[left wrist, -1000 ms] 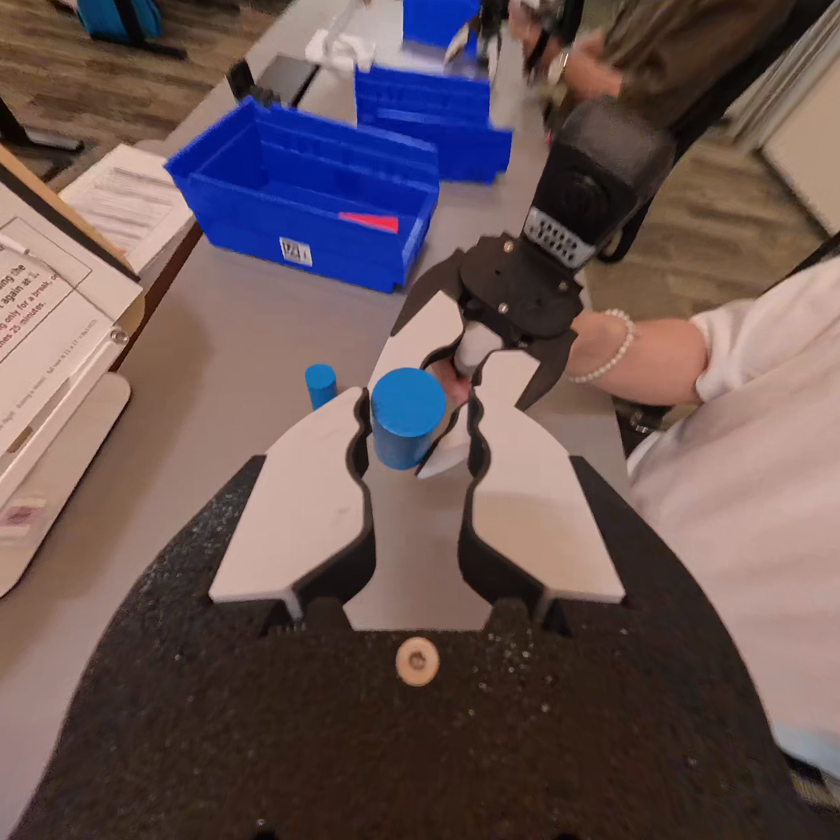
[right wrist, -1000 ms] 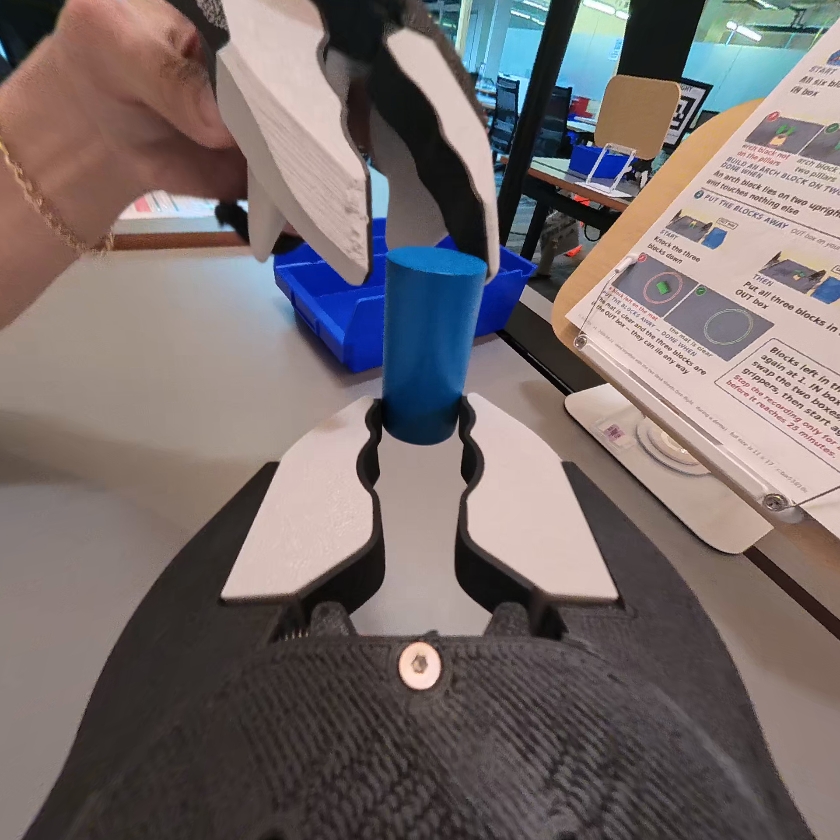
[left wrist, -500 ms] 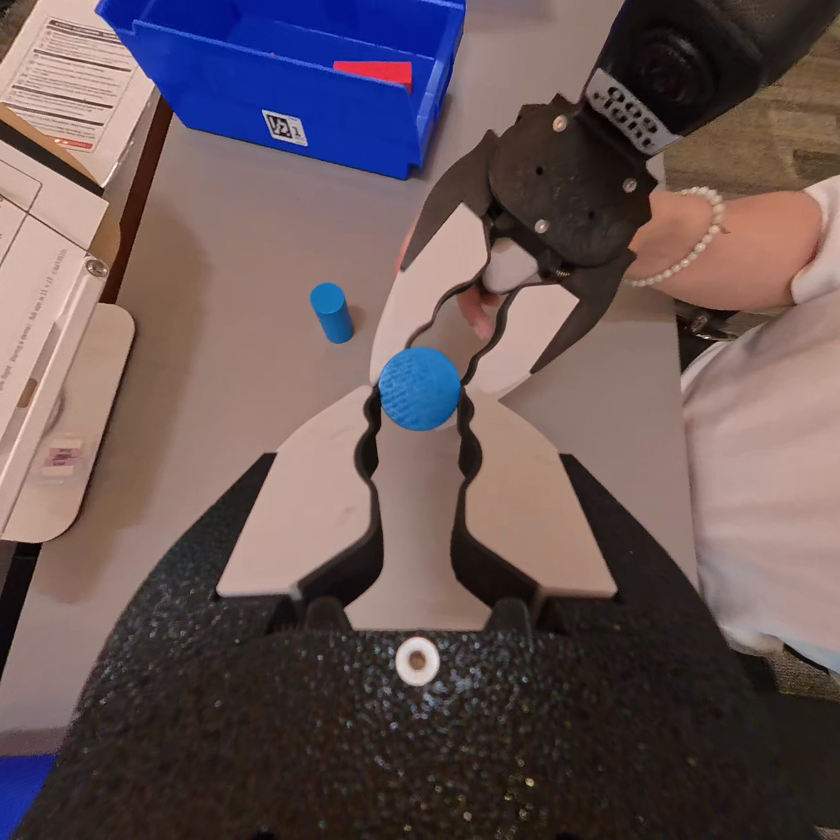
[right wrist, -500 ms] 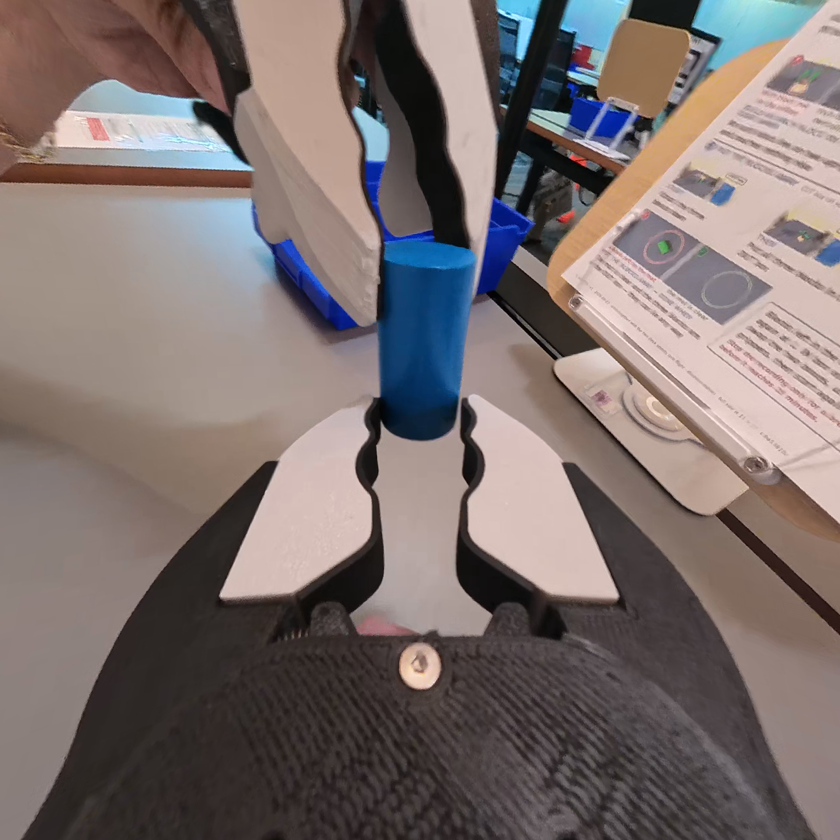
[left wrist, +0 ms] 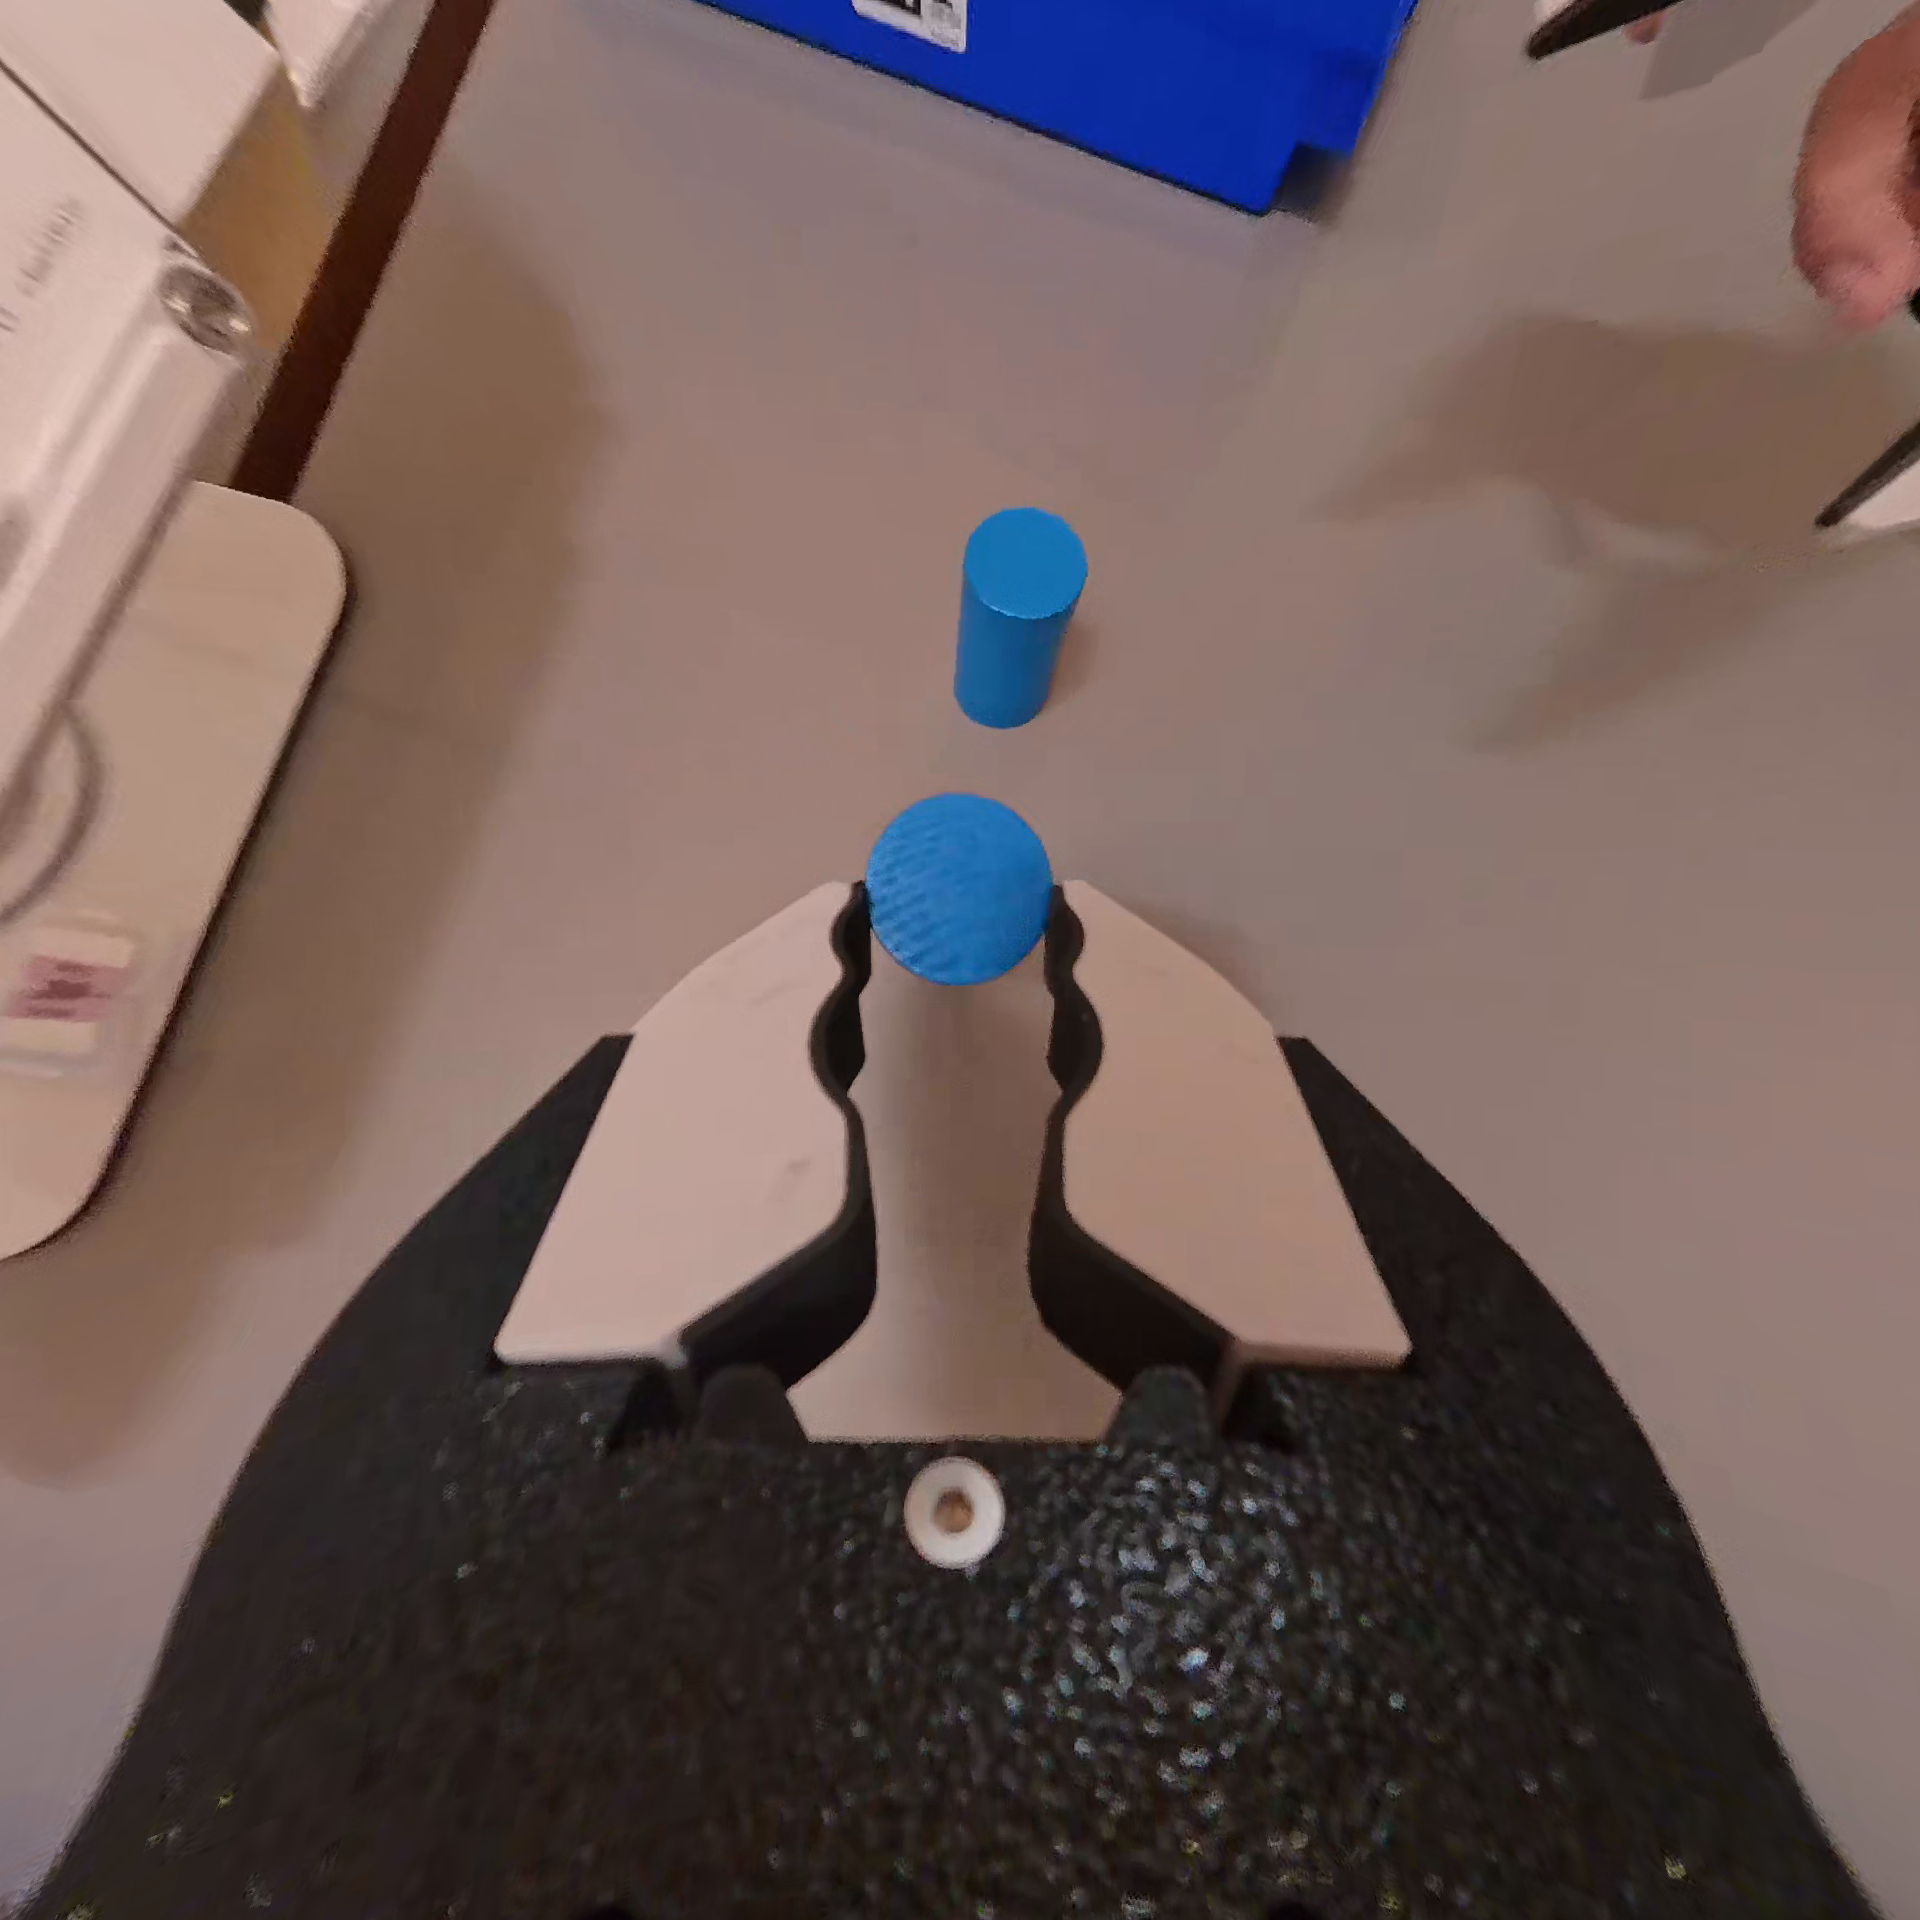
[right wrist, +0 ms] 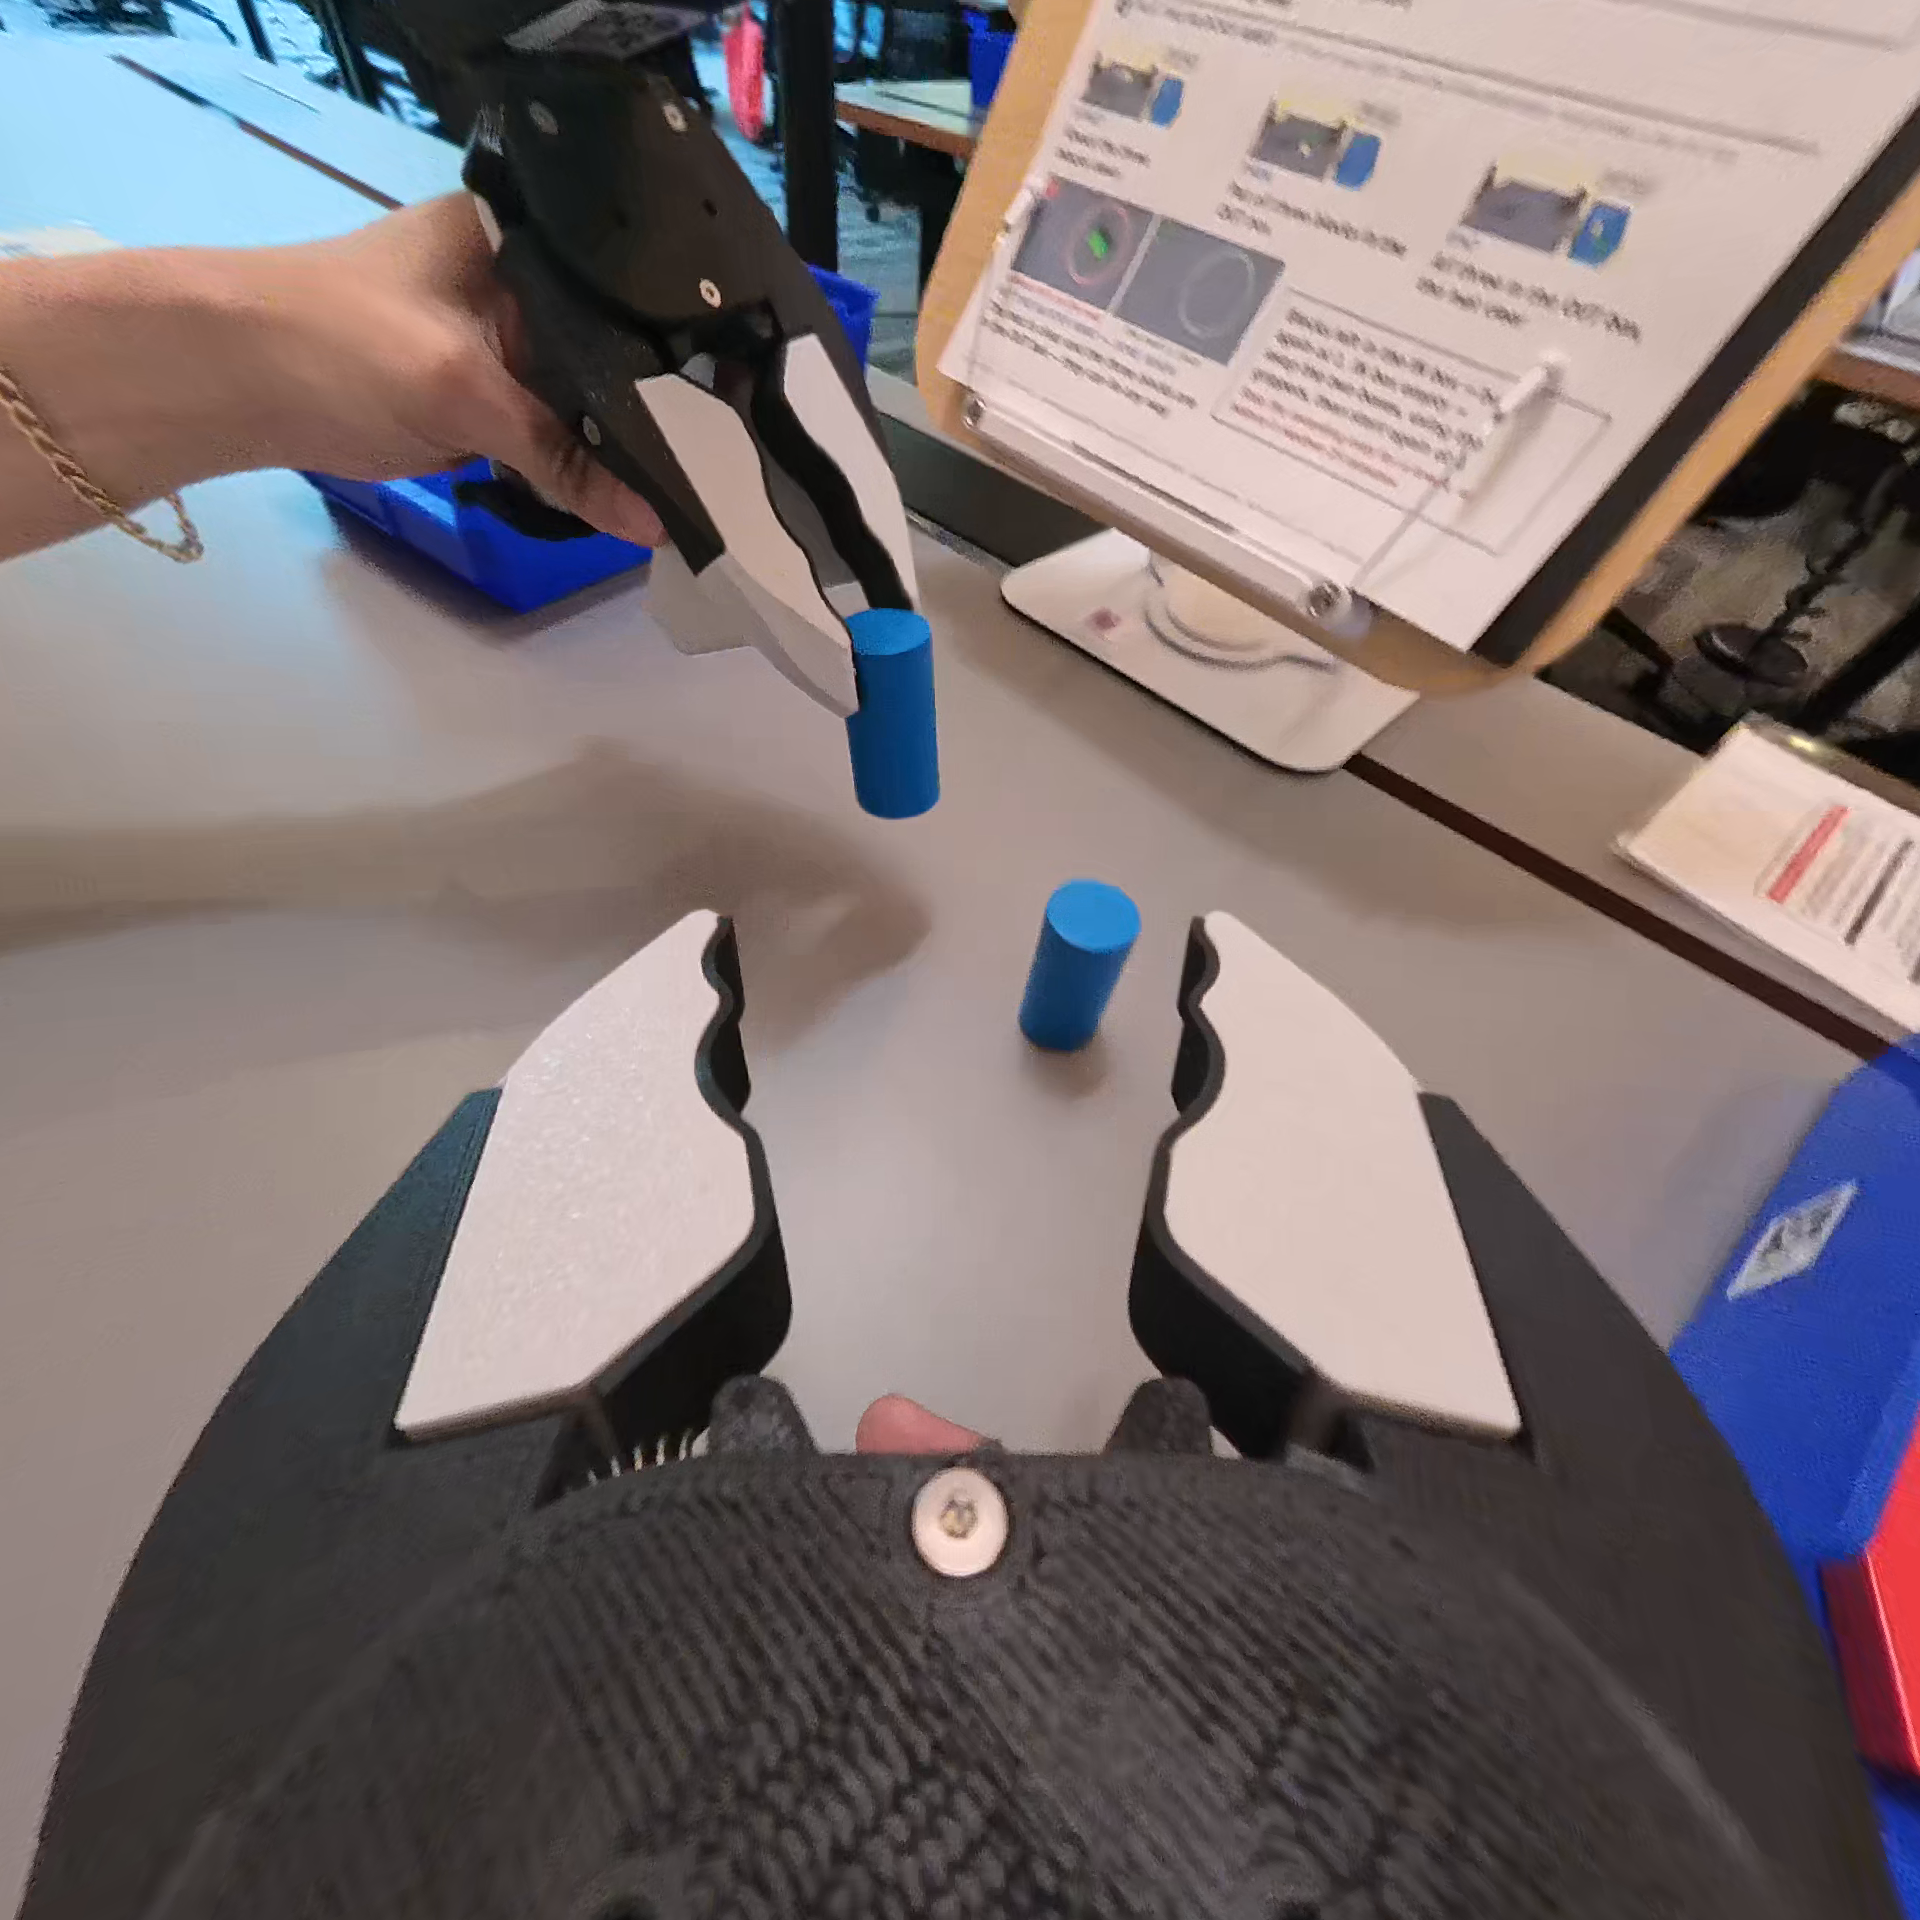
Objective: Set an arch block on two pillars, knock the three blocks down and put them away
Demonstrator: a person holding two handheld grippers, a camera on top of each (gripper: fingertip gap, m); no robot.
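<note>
Between the tips of the left gripper [left wrist: 958, 902], a blue cylinder [left wrist: 958, 888] was clamped upright and held clear of the grey table [left wrist: 727, 520], the fingers closed on its upper end. Just beyond those tips a second cylinder [left wrist: 1016, 618] stood on the table. The right gripper [right wrist: 961, 966] hovered with fingers spread wide and nothing between them, the second cylinder near its right finger [right wrist: 1309, 1122]. A blue bin [left wrist: 1122, 73] lay farther ahead of the left gripper; an instruction board [right wrist: 1455, 260] stood ahead of the right.
</note>
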